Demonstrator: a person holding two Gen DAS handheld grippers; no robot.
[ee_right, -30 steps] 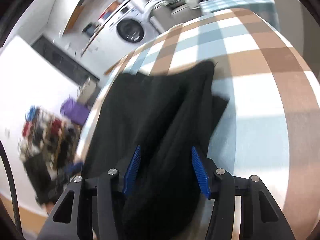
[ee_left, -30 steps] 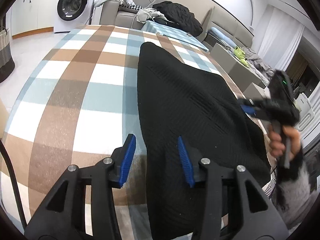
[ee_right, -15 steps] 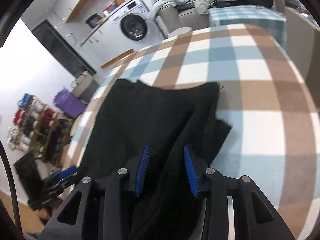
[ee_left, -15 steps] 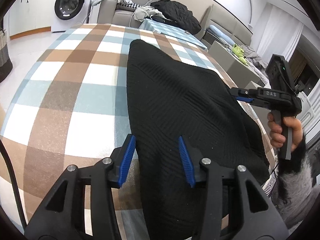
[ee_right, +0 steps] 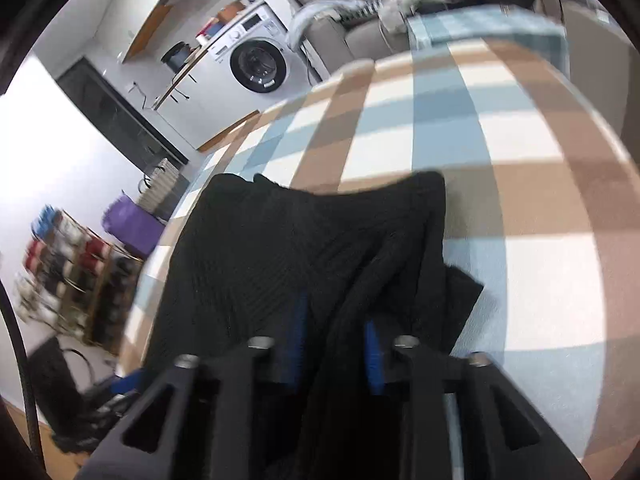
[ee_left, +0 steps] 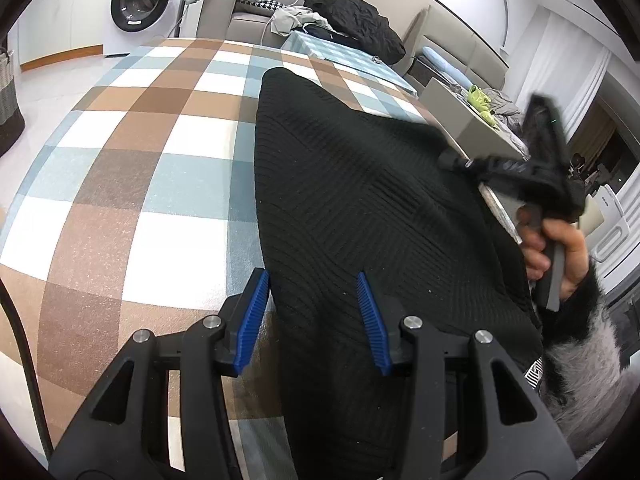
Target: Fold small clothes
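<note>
The right gripper has just been closing on a raised ridge of the black knit garment, which is now pinched between its blue pads, so a fold edge appears secured for lifting. The left gripper is held part open, unchanged, straddling the garment's near edge without pressing it. The garment lies centre-right on the checked tablecloth. Both grippers are pitched downward; the hand is seen at right.

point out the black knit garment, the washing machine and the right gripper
black knit garment (ee_left: pixel 360 200), left wrist view, middle of its ribbed top surface
washing machine (ee_left: pixel 142 0), left wrist view, its round door
right gripper (ee_right: pixel 334 344), right wrist view, midway between its blue fingertips, on bunched fabric
</note>
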